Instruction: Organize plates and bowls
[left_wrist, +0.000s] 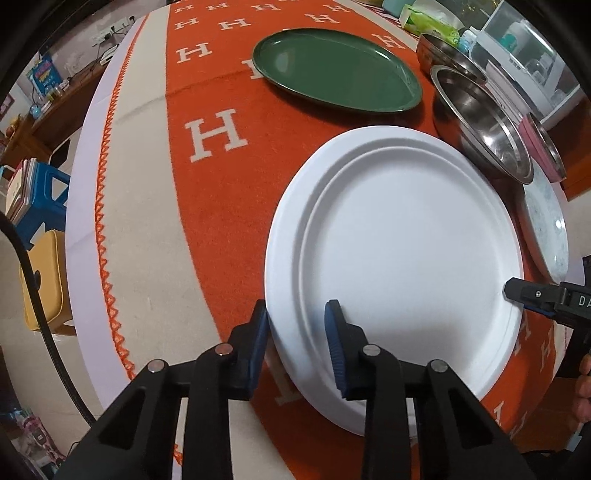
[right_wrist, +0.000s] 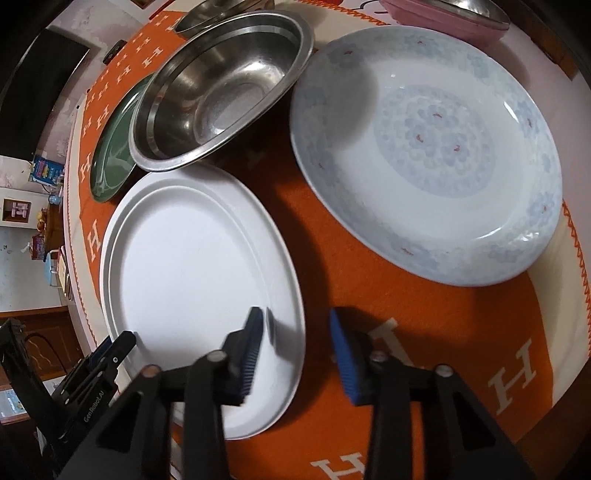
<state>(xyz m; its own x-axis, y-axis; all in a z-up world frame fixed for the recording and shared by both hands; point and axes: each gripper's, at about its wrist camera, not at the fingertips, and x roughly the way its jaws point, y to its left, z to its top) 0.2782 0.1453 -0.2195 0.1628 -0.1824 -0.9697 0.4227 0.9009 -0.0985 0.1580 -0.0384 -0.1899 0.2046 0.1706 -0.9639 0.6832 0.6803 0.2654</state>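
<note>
A white plate (left_wrist: 399, 258) lies on the orange H-patterned cloth (left_wrist: 221, 192); it also shows in the right wrist view (right_wrist: 192, 273). My left gripper (left_wrist: 297, 332) is open with its jaws astride the plate's near rim, one finger outside and one over the plate. My right gripper (right_wrist: 297, 350) is open astride the plate's opposite rim; its tip shows in the left wrist view (left_wrist: 524, 291). A green plate (left_wrist: 336, 68) lies farther back. A steel bowl (right_wrist: 221, 88) stands beside it. A blue-patterned plate (right_wrist: 428, 155) lies to the right.
A second steel bowl (left_wrist: 439, 48), a pink dish (right_wrist: 443, 18), a tissue pack (left_wrist: 428, 20) and a clear box (left_wrist: 528, 55) stand at the far side. The cloth's zigzag edge (left_wrist: 107, 206) and the table edge run along the left, with a blue stool (left_wrist: 44, 192) below.
</note>
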